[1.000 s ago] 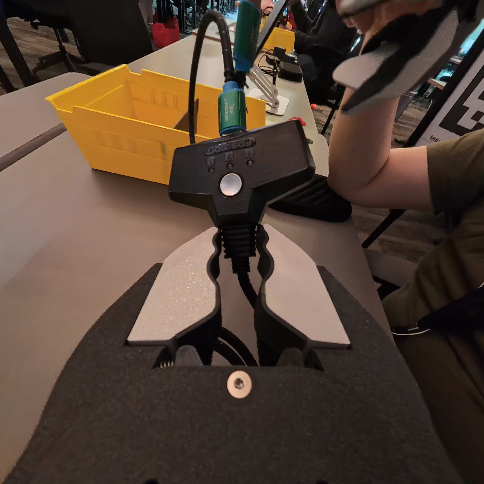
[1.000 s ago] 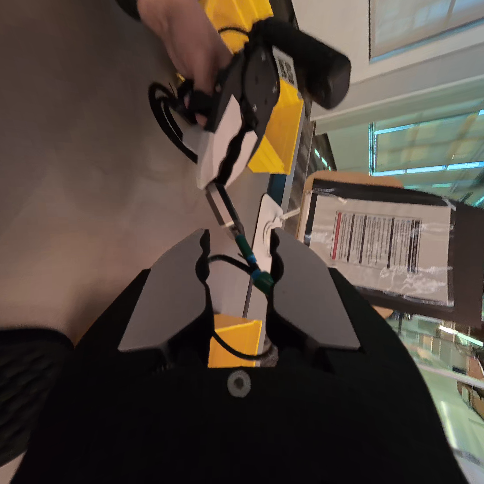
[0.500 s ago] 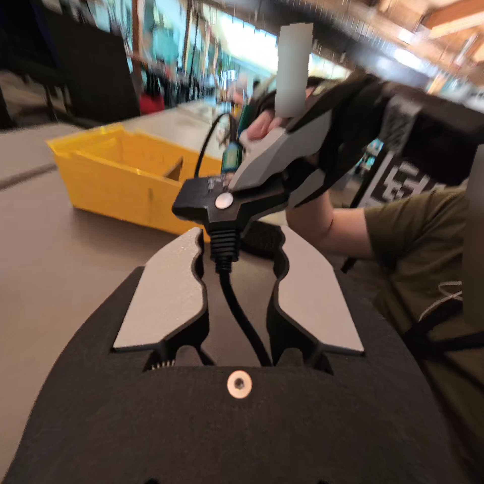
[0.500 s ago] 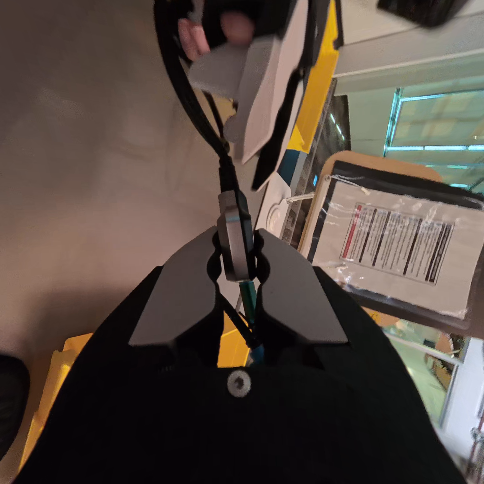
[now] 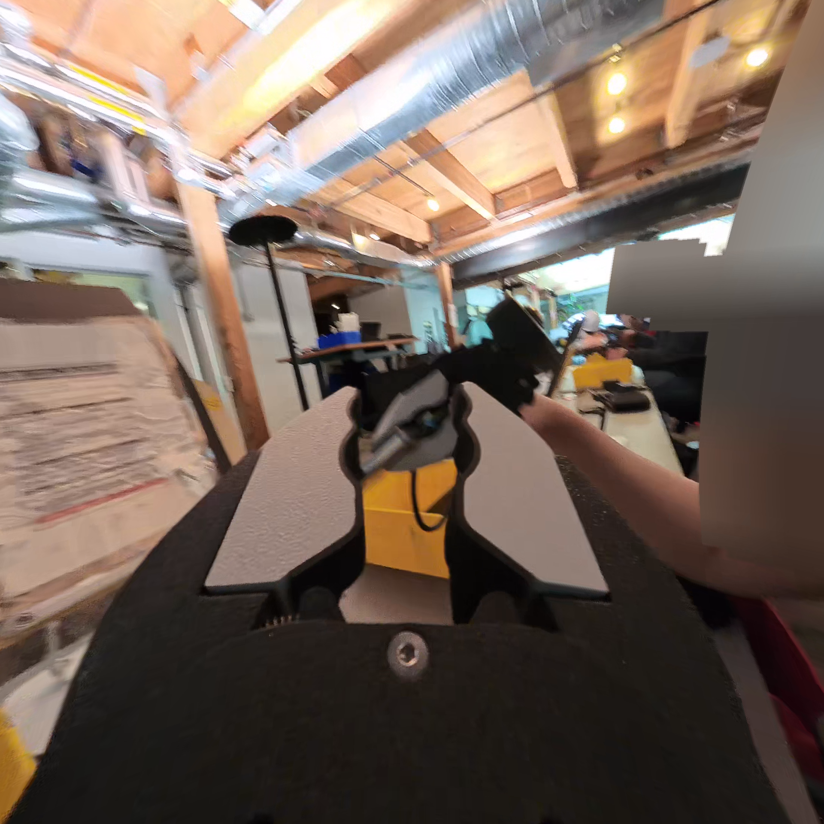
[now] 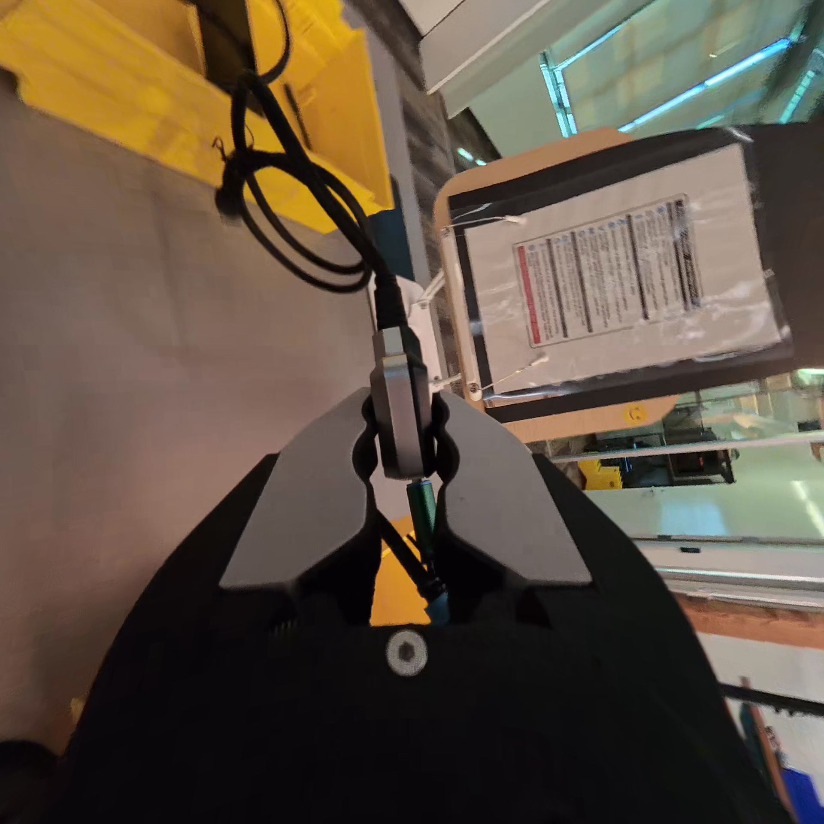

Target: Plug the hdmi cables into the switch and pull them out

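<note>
Beyond the left jaws: a yellow bin [image 5: 408, 526] is showing through the gap, with a thin black lead hanging down over its front
Upper surroundings: wooden beams and a silver duct [image 5: 401, 111] are filling the top of the left wrist view, which is tilting upward; a black floor lamp [image 5: 263, 232] is standing beside a wooden post
Left side: a taped paper sheet [image 5: 89, 428] on cardboard is sitting blurred at the left edge of that view
Left gripper [image 5: 408, 417]: jaws are standing moderately apart and gripping nothing
Right gripper [image 6: 403, 412]: its fingers are closing on the switch [image 6: 399, 419] and pinching it edge-on near the fingertips; in the left wrist view the same gripper [image 5: 414, 428] is hanging just past the left fingertips, carried by a person's forearm [image 5: 602, 472]
Switch position: its grey edge is running lengthwise between the right jaws, and its front end is poking out past the tips
HDMI cable plug [image 6: 421, 512]: a green plug is sticking out of the switch's rear end, inside the jaw gap, with its black lead trailing back toward the gripper body
Switch lead [image 6: 312, 209]: a black cable is leaving the front end and looping over the table [image 6: 156, 356] toward the yellow bin [image 6: 133, 89]
Right side: a framed printed sheet [image 6: 615, 267] is standing past the table edge
</note>
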